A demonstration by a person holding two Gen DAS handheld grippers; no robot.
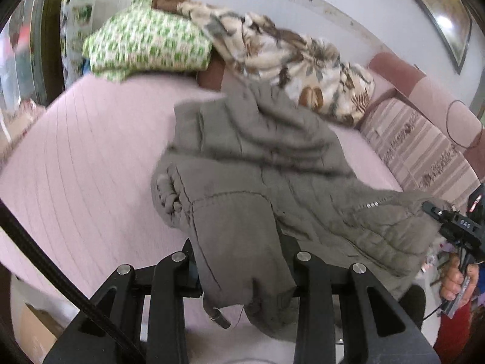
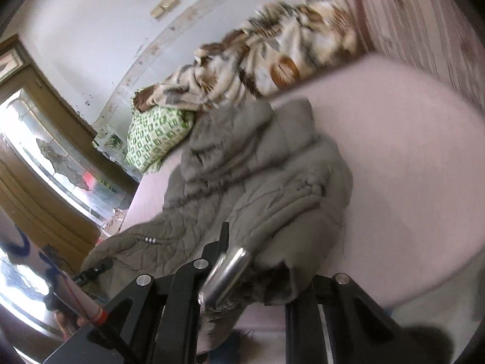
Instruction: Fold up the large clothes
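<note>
The only readable marking is a short white print that looks like "P45" on the black body of the right gripper (image 1: 436,212), seen in the left wrist view just beside the grey jacket (image 1: 272,163) hem it grips; the last characters are too small to be sure of. Blue scrawled strokes show at the far left of the right wrist view, well apart from the jacket, but they cannot be read
</note>
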